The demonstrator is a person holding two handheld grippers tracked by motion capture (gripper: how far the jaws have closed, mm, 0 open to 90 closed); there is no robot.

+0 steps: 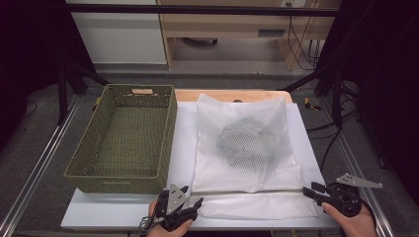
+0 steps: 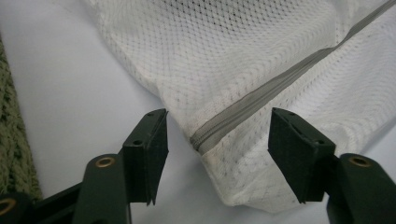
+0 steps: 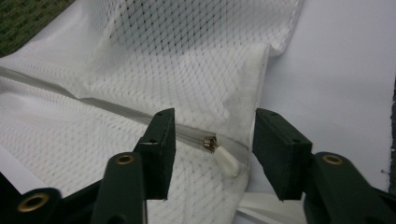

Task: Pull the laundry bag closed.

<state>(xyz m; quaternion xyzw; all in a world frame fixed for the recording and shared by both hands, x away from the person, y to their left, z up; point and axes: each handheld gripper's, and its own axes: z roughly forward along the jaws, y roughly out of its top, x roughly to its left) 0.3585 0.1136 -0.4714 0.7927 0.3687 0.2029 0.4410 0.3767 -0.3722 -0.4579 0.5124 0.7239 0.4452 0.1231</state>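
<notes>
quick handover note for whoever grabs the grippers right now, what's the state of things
Left gripper: open, jaws either side of the zipper's closed end at the near left corner of the mesh laundry bag, not pressing it.
Right gripper: open, jaws flanking the zipper pull at the near right corner, not gripping.
The bag lies flat on the white mat with a dark garment inside; the green basket sits to its left with nothing in it.
Done: the garment is in the bag, and the zipper looks closed along its length.
Left: probably moving the bag into the basket.
</notes>
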